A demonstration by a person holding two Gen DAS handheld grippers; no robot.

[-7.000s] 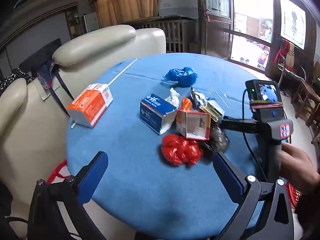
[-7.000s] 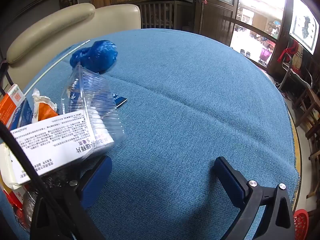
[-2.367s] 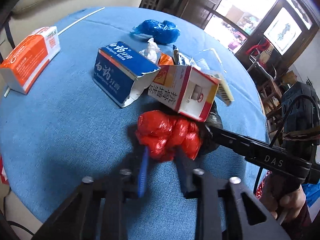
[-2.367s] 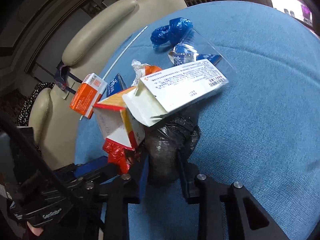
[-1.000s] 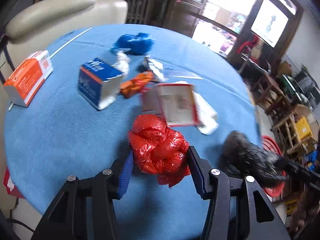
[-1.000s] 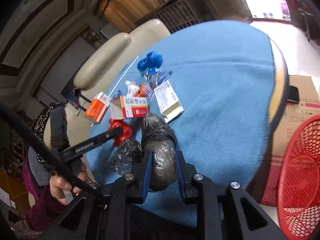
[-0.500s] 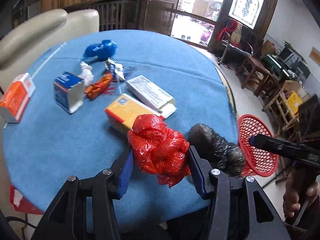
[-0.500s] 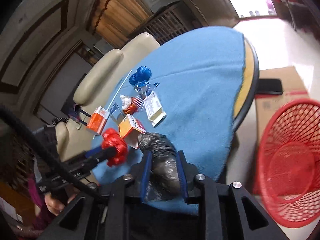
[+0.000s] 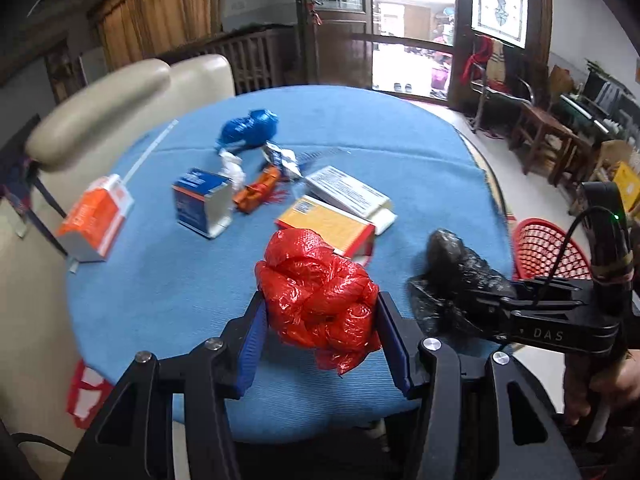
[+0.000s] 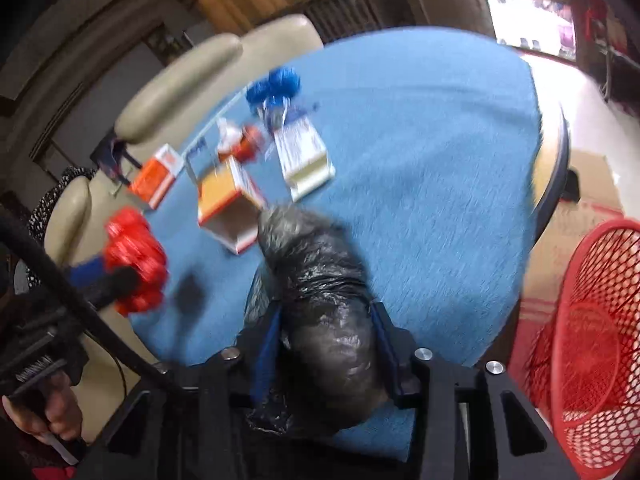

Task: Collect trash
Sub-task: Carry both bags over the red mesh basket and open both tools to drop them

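My left gripper (image 9: pixel 320 324) is shut on a crumpled red plastic bag (image 9: pixel 316 292) and holds it above the near edge of the round blue table (image 9: pixel 384 136). My right gripper (image 10: pixel 326 332) is shut on a crumpled black plastic bag (image 10: pixel 320 292), also lifted over the table edge; the black bag also shows in the left wrist view (image 9: pixel 456 280). The red bag shows blurred in the right wrist view (image 10: pixel 136 256). A red mesh basket (image 10: pixel 592 344) stands on the floor to the right of the table; it also shows in the left wrist view (image 9: pixel 548 248).
On the table lie an orange carton (image 9: pixel 94 216), a blue box (image 9: pixel 202 200), a yellow box (image 9: pixel 326 224), a white box (image 9: pixel 348 194), a blue bag (image 9: pixel 250 130) and small wrappers (image 9: pixel 260 192). Cream chairs (image 9: pixel 120 88) stand behind it. A cardboard box (image 10: pixel 588 184) lies by the basket.
Both grippers closed on their bags, lifted them and pulled back from the pile toward the near table edge. The boxes tipped over. The red basket came into view at the right.
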